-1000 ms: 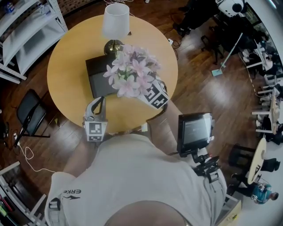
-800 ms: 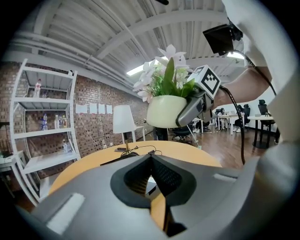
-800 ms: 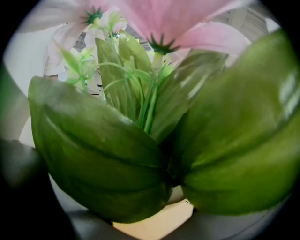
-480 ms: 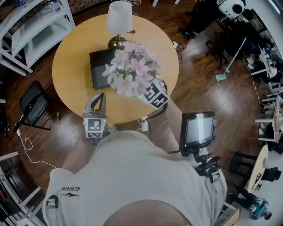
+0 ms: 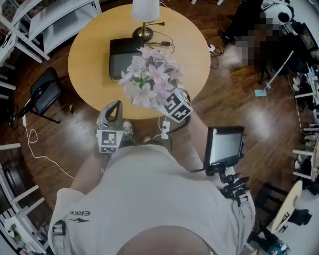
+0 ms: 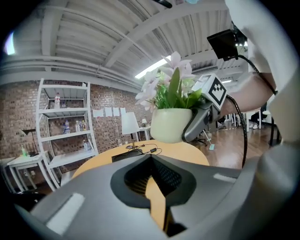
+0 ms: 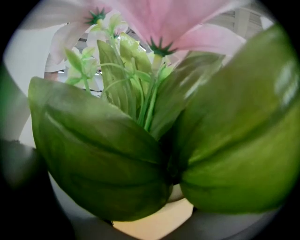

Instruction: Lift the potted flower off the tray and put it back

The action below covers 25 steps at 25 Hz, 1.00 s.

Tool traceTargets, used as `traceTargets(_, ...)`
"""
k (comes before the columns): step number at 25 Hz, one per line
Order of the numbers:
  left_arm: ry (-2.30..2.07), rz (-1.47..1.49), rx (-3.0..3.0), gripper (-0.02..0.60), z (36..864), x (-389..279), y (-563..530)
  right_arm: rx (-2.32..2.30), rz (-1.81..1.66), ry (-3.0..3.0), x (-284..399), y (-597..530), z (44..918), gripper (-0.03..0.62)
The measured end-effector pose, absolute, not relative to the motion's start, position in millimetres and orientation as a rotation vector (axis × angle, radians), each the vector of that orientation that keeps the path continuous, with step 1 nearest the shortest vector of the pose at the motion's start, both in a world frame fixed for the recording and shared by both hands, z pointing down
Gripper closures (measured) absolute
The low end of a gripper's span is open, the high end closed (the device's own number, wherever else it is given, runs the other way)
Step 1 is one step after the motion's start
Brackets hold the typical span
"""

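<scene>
Round table point(image 5: 89, 60), R fingers point(image 6: 197, 124) clamping pot point(image 6: 166, 124)

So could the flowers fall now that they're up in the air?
Maybe. The right gripper pinches the potted flower by one side of its pot rim only, so it might tip or slip. Leaves fill the right gripper view, so aiming at the tray could be tricky. The lamp and its cord sit right beside the tray and might get bumped.
</scene>
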<state>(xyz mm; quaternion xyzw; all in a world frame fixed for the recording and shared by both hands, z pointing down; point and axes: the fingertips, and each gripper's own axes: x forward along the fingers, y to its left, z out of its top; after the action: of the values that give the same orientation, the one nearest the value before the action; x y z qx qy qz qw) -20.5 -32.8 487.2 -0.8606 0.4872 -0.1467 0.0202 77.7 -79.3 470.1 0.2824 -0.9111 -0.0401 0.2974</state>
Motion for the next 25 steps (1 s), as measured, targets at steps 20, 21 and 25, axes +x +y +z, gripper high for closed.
traceTargets(20, 1.470, -0.593, -2.681, 0.580, 521.9, -65.6, 1.1, 0.651, 0.079, -2.452, 10.0, -34.0, 568.0, 0.008)
traceTargets(21, 1.448, -0.610, -2.690, 0.580, 526.7, -64.6, -1.2, 0.644, 0.081, -2.449, 9.3, -34.2, 573.5, 0.008)
traceTargets(25, 1.367, -0.700, -2.741, 0.577, 553.0, -58.7, -10.3, 0.624, 0.098, -2.430, 9.0, -37.0, 591.7, 0.009)
